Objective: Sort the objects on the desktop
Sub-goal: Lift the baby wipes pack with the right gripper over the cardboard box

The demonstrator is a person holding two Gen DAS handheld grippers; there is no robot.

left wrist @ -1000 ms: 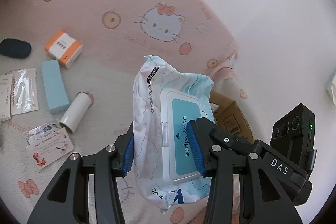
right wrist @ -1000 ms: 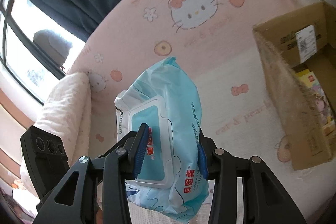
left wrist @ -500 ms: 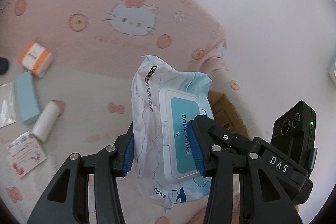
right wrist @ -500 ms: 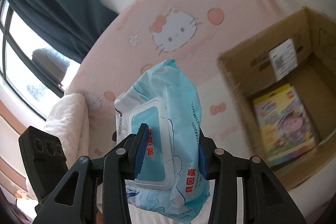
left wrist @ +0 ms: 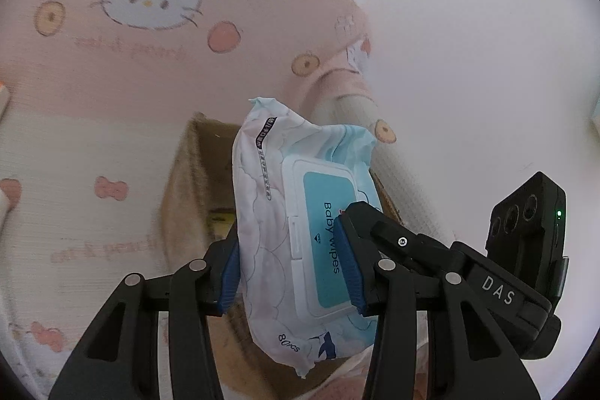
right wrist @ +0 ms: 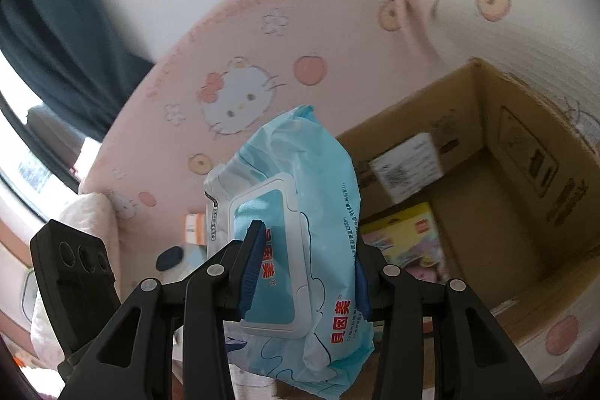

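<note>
Now both grippers carry a pack. The left gripper (left wrist: 290, 250) is clamped on a white wipes pack (left wrist: 300, 231) above the cardboard box (left wrist: 180, 197). The right gripper (right wrist: 303, 272) squeezes a blue wipes pack (right wrist: 311, 212) beside the same open box (right wrist: 525, 175), with a colourful booklet (right wrist: 405, 238) inside.

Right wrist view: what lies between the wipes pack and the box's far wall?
A colourful book on the box floor, beyond the wipes pack; above it, a white label on the wall.
</note>
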